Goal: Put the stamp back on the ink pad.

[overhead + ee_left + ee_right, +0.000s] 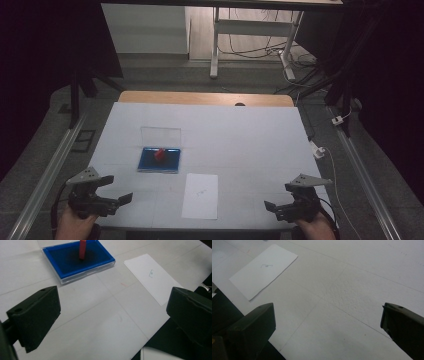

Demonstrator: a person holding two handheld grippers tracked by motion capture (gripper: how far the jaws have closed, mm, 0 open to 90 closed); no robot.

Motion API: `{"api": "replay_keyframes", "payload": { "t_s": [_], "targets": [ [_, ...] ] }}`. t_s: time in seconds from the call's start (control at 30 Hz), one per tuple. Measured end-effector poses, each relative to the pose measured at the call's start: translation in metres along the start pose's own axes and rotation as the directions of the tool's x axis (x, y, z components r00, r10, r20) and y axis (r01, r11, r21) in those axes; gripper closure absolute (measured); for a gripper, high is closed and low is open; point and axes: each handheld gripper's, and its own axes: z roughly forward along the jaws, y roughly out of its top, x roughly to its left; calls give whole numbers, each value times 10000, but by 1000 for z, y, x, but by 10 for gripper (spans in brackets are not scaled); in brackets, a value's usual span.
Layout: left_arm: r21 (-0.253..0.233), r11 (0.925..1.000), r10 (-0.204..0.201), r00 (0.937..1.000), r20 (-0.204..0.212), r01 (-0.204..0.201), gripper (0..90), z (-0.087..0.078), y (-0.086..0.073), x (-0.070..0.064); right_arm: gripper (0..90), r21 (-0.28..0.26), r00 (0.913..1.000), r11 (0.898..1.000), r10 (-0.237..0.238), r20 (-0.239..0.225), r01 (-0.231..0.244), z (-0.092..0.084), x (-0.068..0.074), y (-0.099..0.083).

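Both claws gape wide; left claw (112,315) view shows the paper's (155,277) small, perhaps printed mark.

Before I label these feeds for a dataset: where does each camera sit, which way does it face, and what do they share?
High view: above the person's side, looking forward and down on the table; left tongs, right tongs and both hands enter at the bottom.
Left gripper view: rides the left tongs, facing the blue tray with the red block.
Right gripper view: rides the right tongs, facing bare table.
Shared: all three show the paper sheet.
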Motion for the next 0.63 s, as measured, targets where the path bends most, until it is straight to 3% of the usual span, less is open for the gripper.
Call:
{"api": "replay_keyframes", "payload": {
  "t_s": [0.5, 0.63],
  "targets": [
    [829, 9965, 110, 9970, -771, -46, 0, -3, -10, -2, 3, 19, 10000, 10000, -9, 12, 9, 0, 0, 0],
    [962, 9954, 75, 9969, -788, 2, 0, -2, -10, -2, 3, 31, 10000, 10000, -52, 18, 52, 0, 0, 0]
  ]
}}
